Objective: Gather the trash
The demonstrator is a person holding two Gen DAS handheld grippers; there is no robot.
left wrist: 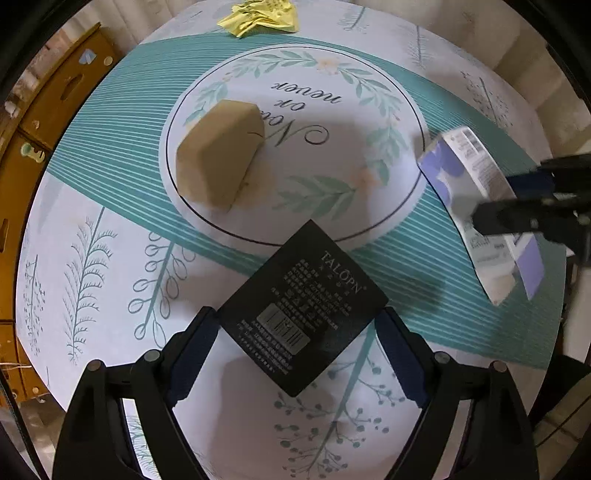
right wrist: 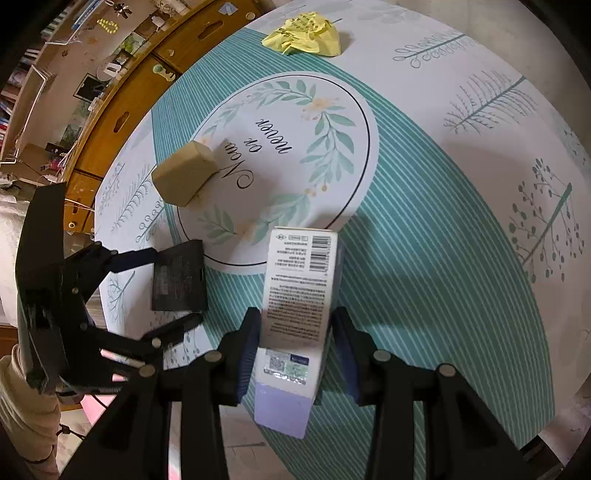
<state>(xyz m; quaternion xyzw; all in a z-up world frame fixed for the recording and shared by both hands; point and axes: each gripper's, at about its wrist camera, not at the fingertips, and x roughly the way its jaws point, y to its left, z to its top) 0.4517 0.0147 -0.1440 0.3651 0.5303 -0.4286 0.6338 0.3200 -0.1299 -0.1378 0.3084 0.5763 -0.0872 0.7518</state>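
Both grippers are busy. Left gripper stands spread wide, pointing down, with the black box between its fingers; whether the pads already press its corners I cannot tell. Right gripper pinches the white-and-purple carton by its long sides, probably to carry it off. Tan box and crumpled yellow paper wait further on the round table.

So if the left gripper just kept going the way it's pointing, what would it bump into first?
Most likely the black box. The left gripper points almost straight down at the table, with the box lying between its open fingers, so they would straddle it and probably reach the tablecloth beside it. How much height remains is unclear.
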